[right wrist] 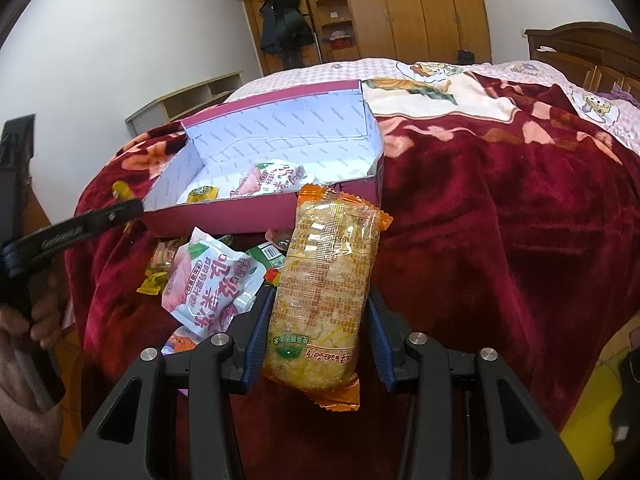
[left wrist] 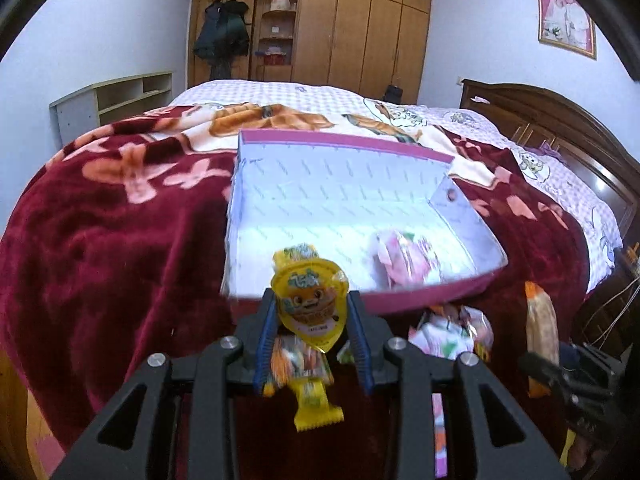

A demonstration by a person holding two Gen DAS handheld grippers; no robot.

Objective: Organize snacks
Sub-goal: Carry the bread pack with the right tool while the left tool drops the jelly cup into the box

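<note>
Across the bed's red blanket (right wrist: 500,220), the left claw (left wrist: 312,312) clamped a yellow jelly pouch (left wrist: 310,304) and the right claw (right wrist: 316,320) a rice-cracker pack (right wrist: 324,280) just short of the open box (right wrist: 280,128); either slick wrapper risked slipping before clearing the rim.

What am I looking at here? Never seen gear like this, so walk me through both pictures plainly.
A person holds two hand-held grippers, each with a camera looking along its fingers. The left camera shows the left gripper shut on a yellow jelly cup. The right camera shows the right gripper shut on an orange cracker pack. Ahead, on a red blanket over a bed, sits an open pink box already holding a pink-and-white pouch. More snacks, including another pink-and-white pouch, lie before it.
</note>
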